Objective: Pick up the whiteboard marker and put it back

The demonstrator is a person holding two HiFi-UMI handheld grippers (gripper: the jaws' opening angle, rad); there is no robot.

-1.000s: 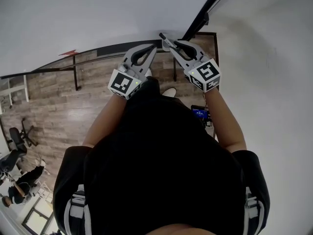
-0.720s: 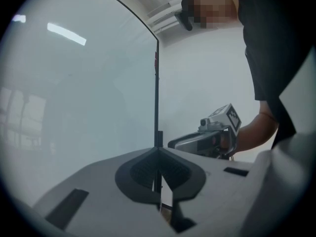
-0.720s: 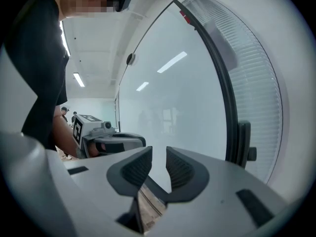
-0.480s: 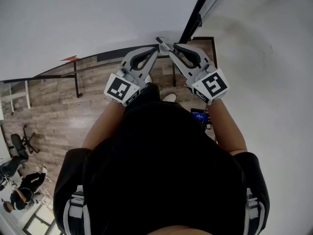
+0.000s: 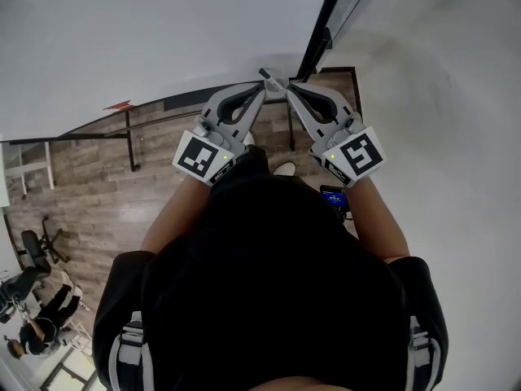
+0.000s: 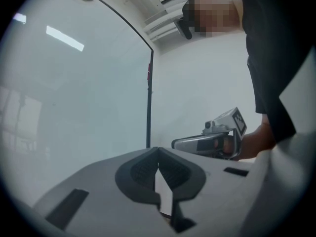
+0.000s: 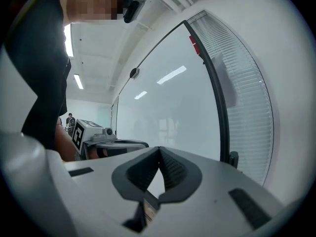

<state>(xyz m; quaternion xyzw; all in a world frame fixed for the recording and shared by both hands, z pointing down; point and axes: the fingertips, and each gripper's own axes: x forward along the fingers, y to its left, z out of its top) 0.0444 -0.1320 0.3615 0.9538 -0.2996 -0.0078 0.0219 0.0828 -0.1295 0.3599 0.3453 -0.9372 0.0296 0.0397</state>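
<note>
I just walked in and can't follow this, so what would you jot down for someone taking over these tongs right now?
Left tongs: shut, empty, held level before the board.
Right tongs: have just been closing, now shut, nothing visible between them.
Marker: in no view.
Done: nothing that shows.
Left: find the marker, pick it up, put it back.

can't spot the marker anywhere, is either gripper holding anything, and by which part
Nothing is held. The left gripper is shut and empty; the right gripper has just closed its jaws with nothing between them.
</note>
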